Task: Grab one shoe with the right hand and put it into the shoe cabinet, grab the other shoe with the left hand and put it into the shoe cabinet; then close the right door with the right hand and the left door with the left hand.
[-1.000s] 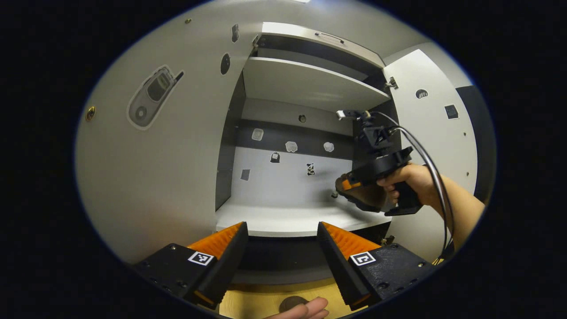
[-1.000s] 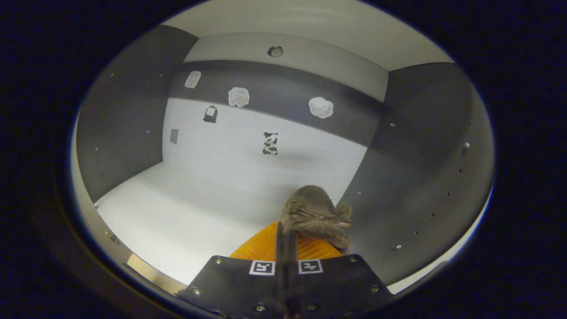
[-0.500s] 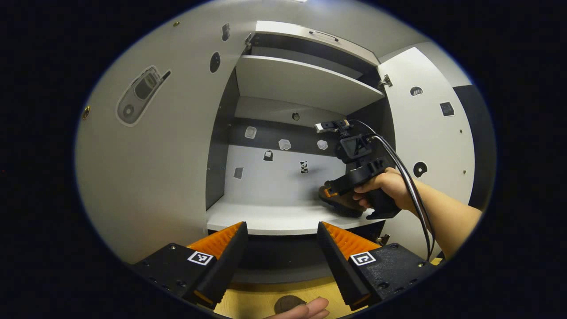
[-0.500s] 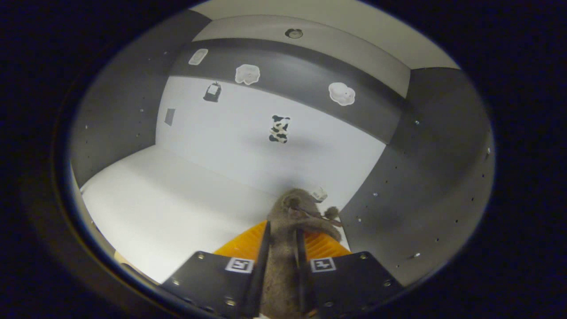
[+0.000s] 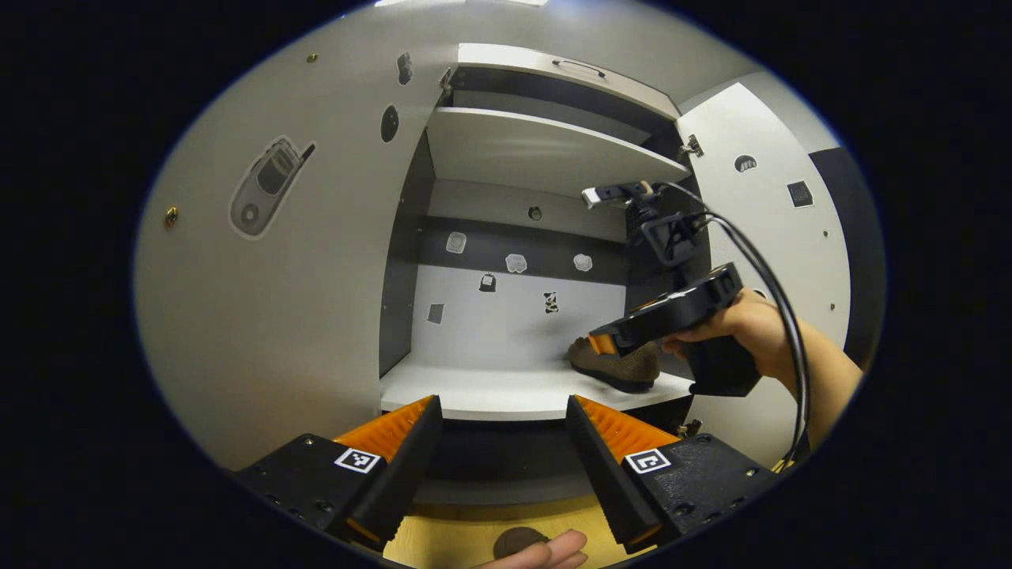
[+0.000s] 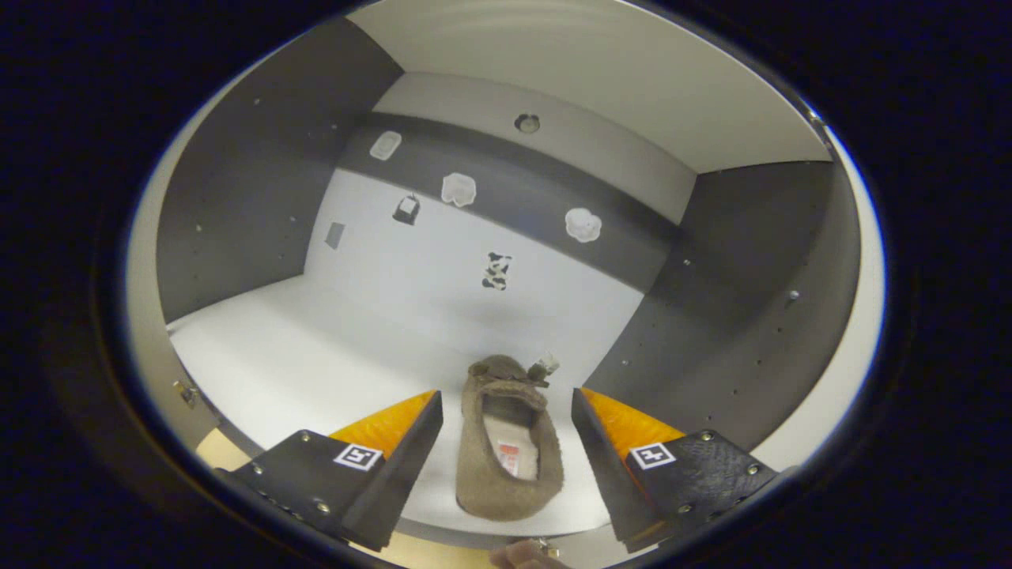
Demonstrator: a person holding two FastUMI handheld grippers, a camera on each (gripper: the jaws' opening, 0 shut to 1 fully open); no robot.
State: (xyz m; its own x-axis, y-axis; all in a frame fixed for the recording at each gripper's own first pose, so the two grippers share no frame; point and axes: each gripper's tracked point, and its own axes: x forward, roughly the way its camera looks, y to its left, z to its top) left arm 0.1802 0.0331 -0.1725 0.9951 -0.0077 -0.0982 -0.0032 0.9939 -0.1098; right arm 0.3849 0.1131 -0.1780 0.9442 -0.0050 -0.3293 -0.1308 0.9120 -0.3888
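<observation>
The shoe (image 6: 506,442) is a brown, fuzzy slipper-style shoe with a low rounded toe, a small bow or tie across the front and a pale insole carrying a small red label too small to read. It sits flat on the white shelf (image 6: 316,356) of the shoe cabinet (image 5: 545,150), directly ahead of the right tool (image 6: 506,431), between its two fingers, which stand wide apart and do not touch it; the toe points away from the tool toward the cabinet's back wall. A small white tag lies just beyond the toe.

In the left gripper view the same shoe (image 5: 617,367) rests at the right end of the shelf (image 5: 490,391), just below the right tool (image 5: 605,341), which a hand (image 5: 751,328) holds above it. The left tool (image 5: 502,435) is set wide with nothing between its fingers, ahead of the cabinet's lower front edge. The left door (image 5: 269,261) stands open to that tool's left and the right door (image 5: 767,229) open to its right; both carry small stickers, their details unreadable. Below the left tool, on a wooden floor, a dark brown rounded shape (image 5: 518,543), perhaps the second shoe, shows partly beside a fingertip.
</observation>
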